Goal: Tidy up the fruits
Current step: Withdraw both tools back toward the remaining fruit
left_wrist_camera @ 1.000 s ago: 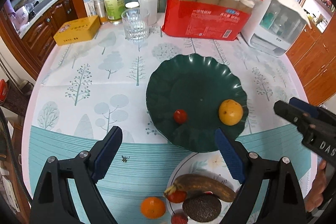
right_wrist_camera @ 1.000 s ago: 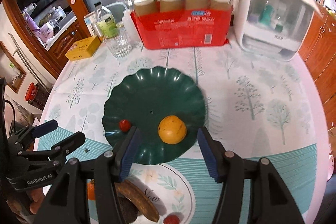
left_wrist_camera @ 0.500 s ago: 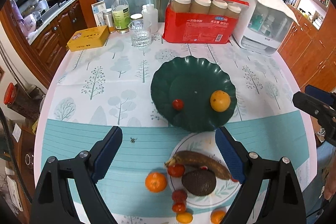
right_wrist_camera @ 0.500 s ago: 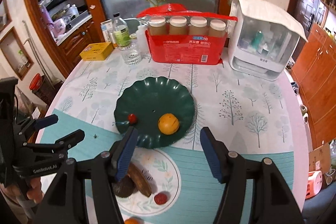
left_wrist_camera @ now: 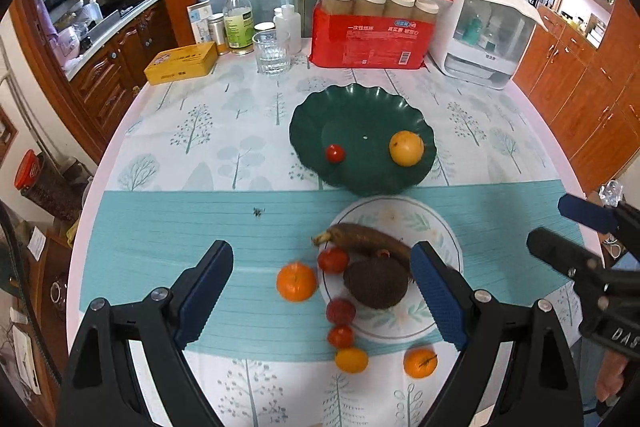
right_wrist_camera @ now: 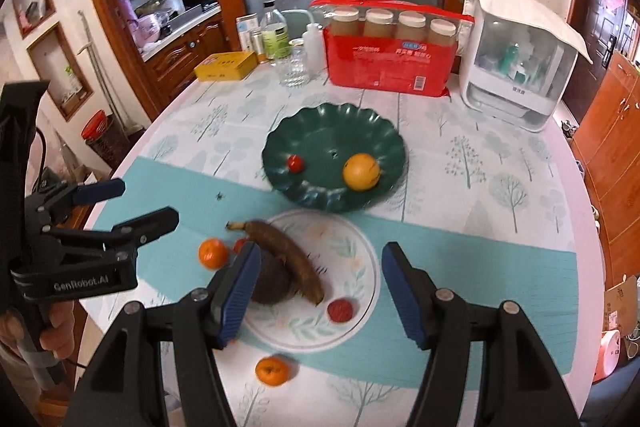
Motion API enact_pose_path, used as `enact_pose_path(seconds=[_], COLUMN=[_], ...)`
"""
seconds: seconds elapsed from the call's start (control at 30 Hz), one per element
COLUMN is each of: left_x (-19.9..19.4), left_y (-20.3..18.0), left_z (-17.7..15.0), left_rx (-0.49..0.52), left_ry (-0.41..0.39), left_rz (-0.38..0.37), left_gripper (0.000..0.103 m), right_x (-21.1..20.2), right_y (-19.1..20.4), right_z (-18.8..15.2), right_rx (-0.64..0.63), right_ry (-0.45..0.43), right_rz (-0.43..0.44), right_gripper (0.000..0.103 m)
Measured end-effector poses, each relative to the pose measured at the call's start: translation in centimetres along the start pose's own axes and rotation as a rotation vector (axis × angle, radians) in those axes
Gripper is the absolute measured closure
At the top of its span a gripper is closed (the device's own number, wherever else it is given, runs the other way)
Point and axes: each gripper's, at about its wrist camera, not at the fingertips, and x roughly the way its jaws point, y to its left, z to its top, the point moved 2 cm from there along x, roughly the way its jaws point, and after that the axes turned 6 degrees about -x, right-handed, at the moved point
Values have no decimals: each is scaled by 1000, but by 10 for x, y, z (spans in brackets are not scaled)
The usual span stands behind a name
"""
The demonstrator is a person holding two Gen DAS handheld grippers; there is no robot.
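A dark green scalloped plate [left_wrist_camera: 320, 111] [right_wrist_camera: 320, 121] holds an orange [left_wrist_camera: 406, 148] [right_wrist_camera: 361, 171] and a small tomato [left_wrist_camera: 335, 153] [right_wrist_camera: 295, 163]. In front of it a white floral plate [left_wrist_camera: 416, 219] [right_wrist_camera: 352, 251] holds a brown banana [left_wrist_camera: 366, 241] [right_wrist_camera: 288, 253], a dark avocado [left_wrist_camera: 376, 283] and small tomatoes. Mandarins [left_wrist_camera: 296, 281] [right_wrist_camera: 213, 253] and small tomatoes lie loose on the cloth around it. My left gripper [left_wrist_camera: 322, 291] [right_wrist_camera: 140, 203] is open and empty above the white plate's left side. My right gripper [right_wrist_camera: 316, 291] [left_wrist_camera: 560, 223] is open and empty above the white plate.
At the back of the round table stand a red pack of jars [left_wrist_camera: 372, 27], a white appliance [left_wrist_camera: 480, 27], a glass [left_wrist_camera: 273, 51], bottles [left_wrist_camera: 238, 21] and a yellow tin [left_wrist_camera: 182, 62]. Wooden cabinets [left_wrist_camera: 580, 83] stand to the right. The table edge [left_wrist_camera: 90, 203] curves close on the left.
Both grippers have pulled back and up from the green plate, so the white plate and loose fruit now show in front. Both stay open and empty.
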Motion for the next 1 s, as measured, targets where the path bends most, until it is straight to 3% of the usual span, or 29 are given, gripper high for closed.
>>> enact_pose_path(seconds=[0.17,0.4,0.73,1.0], left_x=[-7,3,54,87], left_y=[4,7,16,30], left_z=[-24,-59,-117,-141], left_rx=[-13,4,19,-73], left_ry=[-24,13,103,182], left_rz=[22,14,2,-52], left_gripper=[14,14,14,14], right_x=[-3,11,53,76], right_y=[11,24,44,54], right_z=[-29,-68,-121,-140], right_rx=[4,-32,-90,-102], right_ry=[-9,20,117,159], right_rz=[-4,19,57,77], right_gripper=[40,40,40,40])
